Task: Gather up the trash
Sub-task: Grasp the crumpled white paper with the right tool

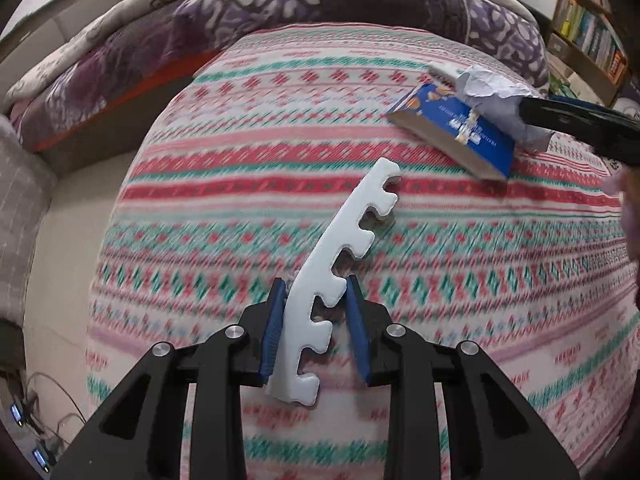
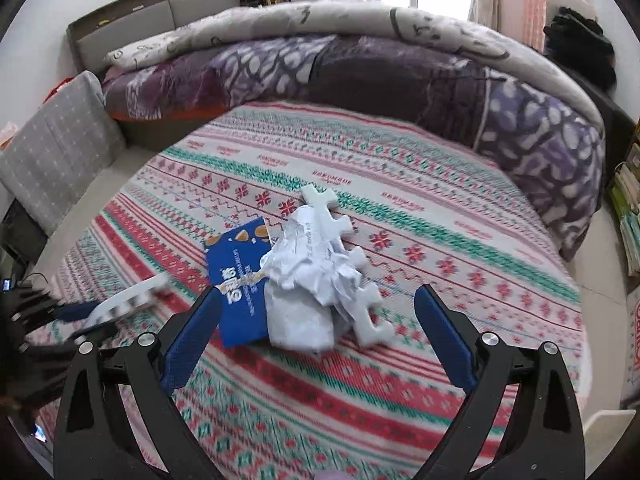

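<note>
Bedroom scene: bed [image 2: 460, 240] with a red, teal and pink patterned cover, rolled purple quilt [image 2: 360, 76] along the far side. Left claw [image 1: 316, 304] narrowed around a white notched foam strip [image 1: 340, 260], which runs up and away between the blue pads; right pad looks in contact, left-pad contact hard to confirm through the blur. Right claw [image 2: 316, 316] wide open, nothing gripped, hanging over the trash pile: crumpled white paper [image 2: 308, 280] sitting on a blue carton [image 2: 240, 280], second notched foam piece [image 2: 340, 236] partly under the paper, all at mid-bed.
</note>
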Demonstrator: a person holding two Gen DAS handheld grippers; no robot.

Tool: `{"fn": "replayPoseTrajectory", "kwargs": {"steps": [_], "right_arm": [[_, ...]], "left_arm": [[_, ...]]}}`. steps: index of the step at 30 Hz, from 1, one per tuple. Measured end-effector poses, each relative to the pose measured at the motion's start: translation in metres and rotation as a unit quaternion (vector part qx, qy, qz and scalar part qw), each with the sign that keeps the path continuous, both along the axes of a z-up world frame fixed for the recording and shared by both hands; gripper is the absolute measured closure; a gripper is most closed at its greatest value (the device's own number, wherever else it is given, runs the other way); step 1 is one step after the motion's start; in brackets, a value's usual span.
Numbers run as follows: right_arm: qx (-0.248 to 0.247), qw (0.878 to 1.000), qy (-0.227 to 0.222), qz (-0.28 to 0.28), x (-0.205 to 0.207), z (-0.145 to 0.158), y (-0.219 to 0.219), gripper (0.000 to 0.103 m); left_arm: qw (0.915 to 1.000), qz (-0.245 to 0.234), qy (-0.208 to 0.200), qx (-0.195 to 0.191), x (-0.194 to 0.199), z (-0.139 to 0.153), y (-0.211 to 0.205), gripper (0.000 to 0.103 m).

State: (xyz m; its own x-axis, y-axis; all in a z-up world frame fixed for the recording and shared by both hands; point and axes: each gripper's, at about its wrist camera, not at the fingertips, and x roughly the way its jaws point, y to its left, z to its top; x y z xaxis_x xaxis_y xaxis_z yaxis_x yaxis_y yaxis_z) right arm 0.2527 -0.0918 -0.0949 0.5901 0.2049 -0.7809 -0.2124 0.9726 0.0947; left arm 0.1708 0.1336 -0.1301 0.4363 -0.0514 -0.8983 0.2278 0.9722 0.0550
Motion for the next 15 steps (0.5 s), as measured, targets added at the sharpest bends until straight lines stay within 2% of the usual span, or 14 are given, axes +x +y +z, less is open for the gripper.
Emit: {"fn": "replayPoseTrajectory", "kwargs": {"steps": [1, 2, 3, 5, 9, 15], "right_arm": [[0.008, 1.000, 0.008, -0.001, 0.004, -0.004, 0.000, 0.025], [0.015, 1.000, 0.016, 0.001, 0.006, -0.008, -0.001, 0.042], [0.020, 0.999, 0.028, 0.002, 0.007, -0.012, -0.002, 0.064], [0.036, 0.999, 0.035, -0.008, 0.002, -0.014, -0.006, 0.065], [0.062, 0.998, 0.023, -0.020, -0.019, 0.002, -0.016, 0.066], [0.084, 0.996, 0.001, -0.012, -0.060, 0.044, -0.030, 0.066]], "left_arm": [[1.0000, 0.005, 0.000, 0.002, -0.004, 0.001, 0.004, 0.072], [0.9999, 0.010, 0.000, 0.005, -0.007, 0.002, 0.008, 0.072], [0.9999, 0.014, 0.000, 0.007, -0.009, 0.003, 0.010, 0.072], [0.9995, 0.032, 0.000, 0.001, -0.015, 0.010, 0.018, 0.072], [0.9982, 0.057, -0.003, -0.019, -0.025, 0.030, 0.027, 0.072], [0.9946, 0.083, -0.020, -0.059, -0.050, 0.072, 0.026, 0.072]]}}
